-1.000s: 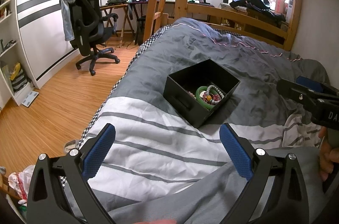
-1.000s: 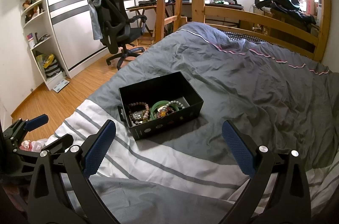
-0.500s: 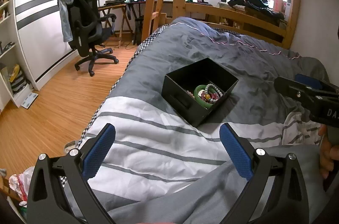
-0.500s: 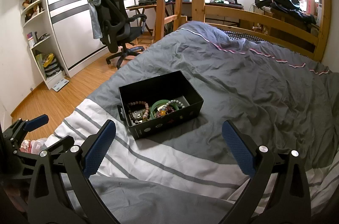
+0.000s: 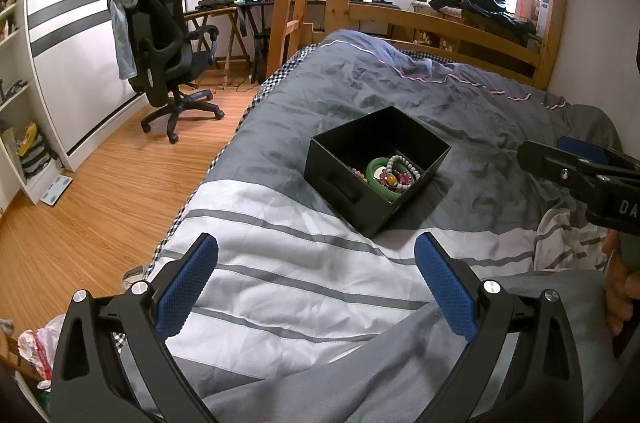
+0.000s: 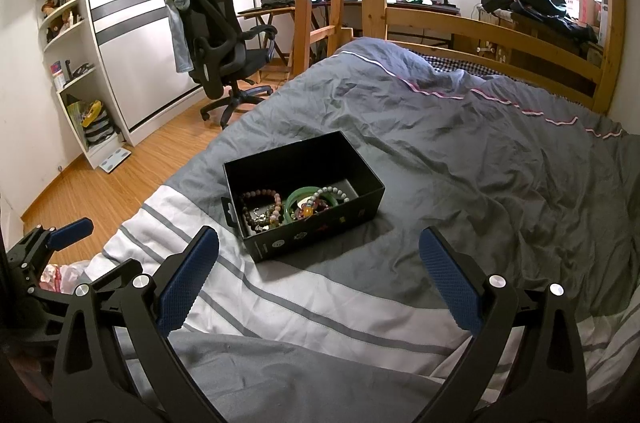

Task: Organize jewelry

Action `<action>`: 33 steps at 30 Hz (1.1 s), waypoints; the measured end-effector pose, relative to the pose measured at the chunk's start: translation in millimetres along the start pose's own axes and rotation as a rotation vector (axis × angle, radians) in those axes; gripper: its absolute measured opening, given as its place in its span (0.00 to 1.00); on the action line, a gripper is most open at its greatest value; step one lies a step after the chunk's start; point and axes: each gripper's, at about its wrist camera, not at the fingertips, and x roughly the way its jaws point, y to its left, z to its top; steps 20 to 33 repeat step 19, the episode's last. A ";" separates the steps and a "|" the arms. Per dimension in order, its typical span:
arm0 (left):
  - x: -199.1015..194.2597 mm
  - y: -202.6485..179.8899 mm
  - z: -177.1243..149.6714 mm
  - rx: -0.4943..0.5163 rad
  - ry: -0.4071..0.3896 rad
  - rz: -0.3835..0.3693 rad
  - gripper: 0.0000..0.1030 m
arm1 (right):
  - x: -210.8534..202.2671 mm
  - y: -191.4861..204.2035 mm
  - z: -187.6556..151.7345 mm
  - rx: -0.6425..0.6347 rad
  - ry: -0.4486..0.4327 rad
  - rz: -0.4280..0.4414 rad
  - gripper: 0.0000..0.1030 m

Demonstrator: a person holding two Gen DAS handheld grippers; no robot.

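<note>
Reading what print I can, I make out only "DA" on my right gripper (image 5: 576,175) and small, illegible icons on the black box (image 6: 304,183). It sits open on the grey quilt (image 6: 460,159), holding a green bangle (image 6: 306,197) and tangled beaded bracelets (image 6: 262,209). My left gripper (image 5: 316,281) and the right are both spread, empty, well short of it.

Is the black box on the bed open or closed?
Open. The black box has no lid on it, so the green bangle and beaded bracelets inside it show from above.
</note>
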 end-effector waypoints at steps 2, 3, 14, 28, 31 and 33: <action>0.4 0.1 -0.2 -0.001 0.003 0.005 0.94 | -0.1 -0.1 0.2 0.000 0.000 0.001 0.96; 0.4 0.8 -0.6 -0.004 0.003 0.008 0.94 | 0.0 -0.2 0.3 0.001 0.001 0.001 0.96; 1.6 2.4 -1.7 0.003 0.007 0.007 0.94 | -0.1 -0.4 1.4 0.000 0.005 0.001 0.96; 1.7 2.3 -1.9 0.002 0.008 0.008 0.94 | -4.1 0.2 -2.8 0.002 0.018 0.002 0.96; 1.7 2.3 -1.9 0.002 0.008 0.008 0.94 | -4.1 0.2 -2.8 0.002 0.018 0.002 0.96; 1.7 2.3 -1.9 0.002 0.008 0.008 0.94 | -4.1 0.2 -2.8 0.002 0.018 0.002 0.96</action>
